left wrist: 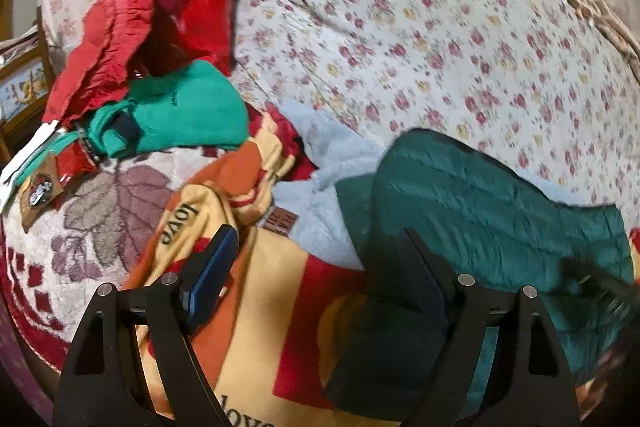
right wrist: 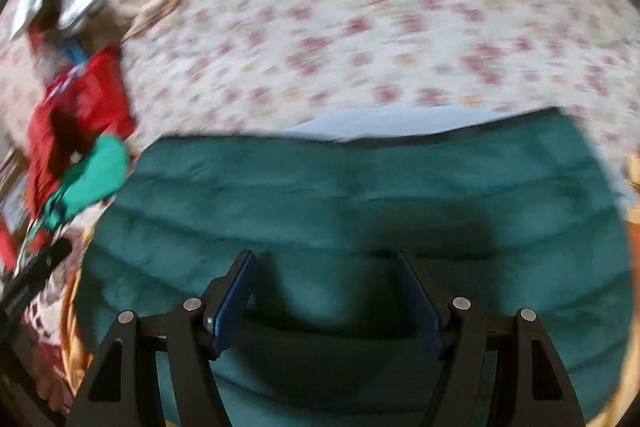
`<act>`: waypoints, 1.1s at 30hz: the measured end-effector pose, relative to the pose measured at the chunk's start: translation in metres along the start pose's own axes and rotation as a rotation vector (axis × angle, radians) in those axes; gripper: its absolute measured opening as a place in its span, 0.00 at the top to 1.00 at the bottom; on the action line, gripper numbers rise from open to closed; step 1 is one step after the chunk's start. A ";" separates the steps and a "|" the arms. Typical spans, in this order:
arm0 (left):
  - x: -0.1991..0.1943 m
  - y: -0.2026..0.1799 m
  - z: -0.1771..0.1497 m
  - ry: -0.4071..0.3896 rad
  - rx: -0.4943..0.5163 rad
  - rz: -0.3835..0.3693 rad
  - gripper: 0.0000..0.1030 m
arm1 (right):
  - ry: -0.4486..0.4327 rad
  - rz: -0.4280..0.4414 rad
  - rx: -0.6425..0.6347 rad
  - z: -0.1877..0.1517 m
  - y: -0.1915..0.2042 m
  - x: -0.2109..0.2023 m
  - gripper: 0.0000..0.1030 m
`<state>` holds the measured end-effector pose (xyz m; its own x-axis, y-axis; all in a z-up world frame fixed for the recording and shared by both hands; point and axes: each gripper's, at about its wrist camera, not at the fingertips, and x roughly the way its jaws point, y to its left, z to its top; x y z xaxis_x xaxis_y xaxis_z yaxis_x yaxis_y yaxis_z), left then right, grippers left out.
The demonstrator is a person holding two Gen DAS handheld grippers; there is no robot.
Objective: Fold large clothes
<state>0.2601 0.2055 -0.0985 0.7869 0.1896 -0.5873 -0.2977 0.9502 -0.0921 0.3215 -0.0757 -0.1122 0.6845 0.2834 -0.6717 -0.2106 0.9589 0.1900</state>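
A: Where is the dark green quilted padded jacket?

B: It lies flat on the bed, partly on the floral bedsheet with small red and yellow flowers and partly on the yellow, orange and red fleece blanket with the word "love". A light grey fleece lining shows at the jacket's far edge and at its left side.

A: And the two grippers?

B: The left gripper hangs above the left part of the jacket, over the blanket. Its jaws stand wide apart and hold nothing. The right gripper hangs over the middle of the jacket, jaws also apart, with nothing pressed between the blue pads. This view is much blurred, so I cannot tell if the tips touch the cloth.

A: What else is near the jacket?

B: To its left, well apart, there is a bright green knitted garment, and behind that a crumpled red garment.
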 end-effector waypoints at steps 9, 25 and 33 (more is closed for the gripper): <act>-0.002 0.011 0.003 -0.010 -0.045 0.008 0.21 | 0.060 -0.086 -0.125 0.016 0.034 0.069 0.00; -0.039 0.000 0.001 -0.152 0.015 0.099 0.20 | -0.036 -0.210 0.148 -0.032 -0.085 -0.069 0.01; -0.124 -0.017 -0.015 -0.203 -0.001 0.061 0.20 | -0.067 -0.179 0.242 -0.110 -0.099 -0.153 0.01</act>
<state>0.1592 0.1616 -0.0362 0.8601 0.2923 -0.4181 -0.3483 0.9353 -0.0625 0.1603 -0.2152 -0.1068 0.7419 0.1017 -0.6628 0.0847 0.9663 0.2431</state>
